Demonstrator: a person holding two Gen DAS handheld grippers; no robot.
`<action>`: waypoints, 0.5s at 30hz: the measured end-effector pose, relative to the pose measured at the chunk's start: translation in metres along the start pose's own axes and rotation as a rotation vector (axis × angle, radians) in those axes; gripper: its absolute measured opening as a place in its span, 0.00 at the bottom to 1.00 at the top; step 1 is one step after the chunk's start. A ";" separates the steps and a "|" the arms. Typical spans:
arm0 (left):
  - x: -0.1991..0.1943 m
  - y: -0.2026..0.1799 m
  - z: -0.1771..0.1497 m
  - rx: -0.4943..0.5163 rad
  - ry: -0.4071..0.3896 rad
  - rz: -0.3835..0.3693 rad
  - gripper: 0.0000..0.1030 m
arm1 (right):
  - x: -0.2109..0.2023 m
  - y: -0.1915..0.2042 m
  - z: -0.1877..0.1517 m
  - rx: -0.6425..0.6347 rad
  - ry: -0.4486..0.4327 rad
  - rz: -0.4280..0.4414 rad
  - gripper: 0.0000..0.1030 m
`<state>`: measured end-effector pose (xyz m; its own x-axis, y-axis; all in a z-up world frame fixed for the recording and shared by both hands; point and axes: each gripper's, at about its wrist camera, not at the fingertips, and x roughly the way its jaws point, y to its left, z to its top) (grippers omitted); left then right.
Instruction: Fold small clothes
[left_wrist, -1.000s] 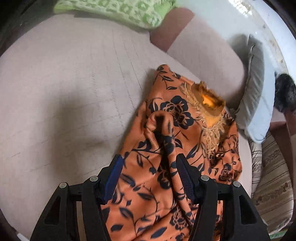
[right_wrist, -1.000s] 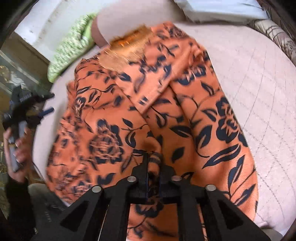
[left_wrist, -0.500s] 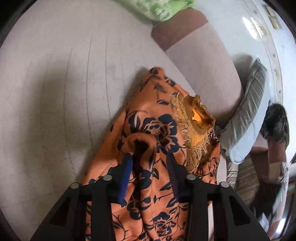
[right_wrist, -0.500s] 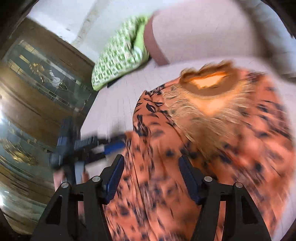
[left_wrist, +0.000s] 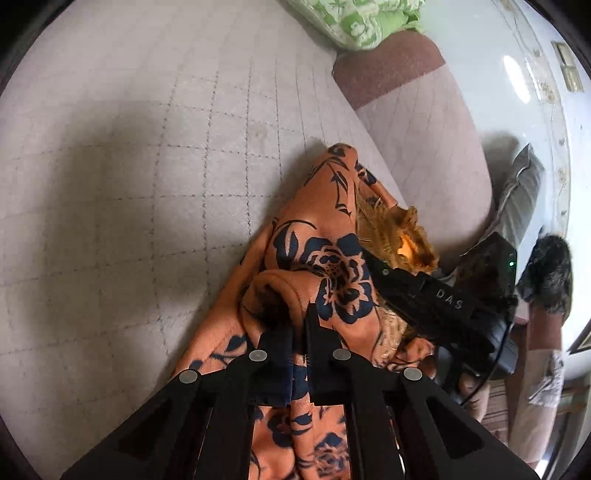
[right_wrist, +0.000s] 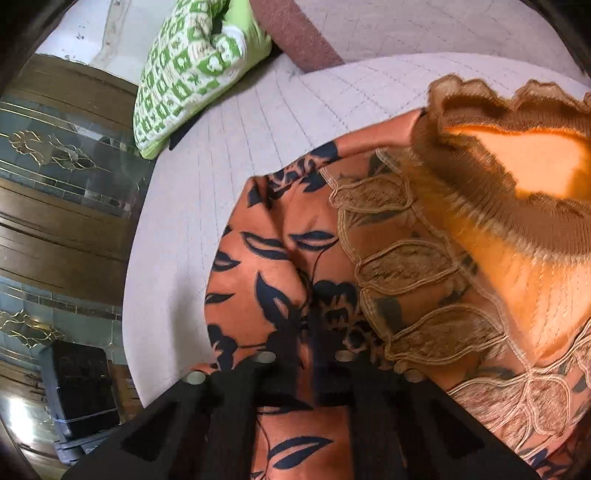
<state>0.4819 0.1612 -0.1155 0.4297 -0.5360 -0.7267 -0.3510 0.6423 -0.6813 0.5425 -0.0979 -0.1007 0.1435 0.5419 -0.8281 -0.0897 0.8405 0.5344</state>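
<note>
Both grippers, left and right, pinch dress. You lift together, keep cloth tight, lay fold flat on sofa, frame left.

quilted beige sofa, green patterned cushion (far end), dark wood-and-glass cabinet.

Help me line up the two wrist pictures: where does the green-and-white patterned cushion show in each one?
Left wrist view: the green-and-white patterned cushion sits at the top edge, right of centre, above the reddish-brown sofa arm.
Right wrist view: the same cushion fills the upper left, lying on the pale quilted seat.
Shared landmark: the golden-brown lace collar of the orange garment with dark blue flowers.
</note>
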 end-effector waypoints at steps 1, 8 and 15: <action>-0.007 0.001 -0.001 -0.015 -0.006 -0.001 0.03 | -0.005 0.004 0.001 -0.019 -0.021 -0.012 0.02; -0.012 0.019 0.006 -0.075 -0.021 0.084 0.03 | -0.017 -0.004 0.008 0.031 -0.105 -0.098 0.02; -0.012 0.005 0.007 -0.053 0.018 0.028 0.07 | -0.023 -0.004 -0.006 0.023 -0.123 -0.131 0.10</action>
<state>0.4807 0.1752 -0.1095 0.4040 -0.5283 -0.7467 -0.4064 0.6277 -0.6640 0.5332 -0.1138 -0.0847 0.2724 0.4217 -0.8648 -0.0402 0.9030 0.4277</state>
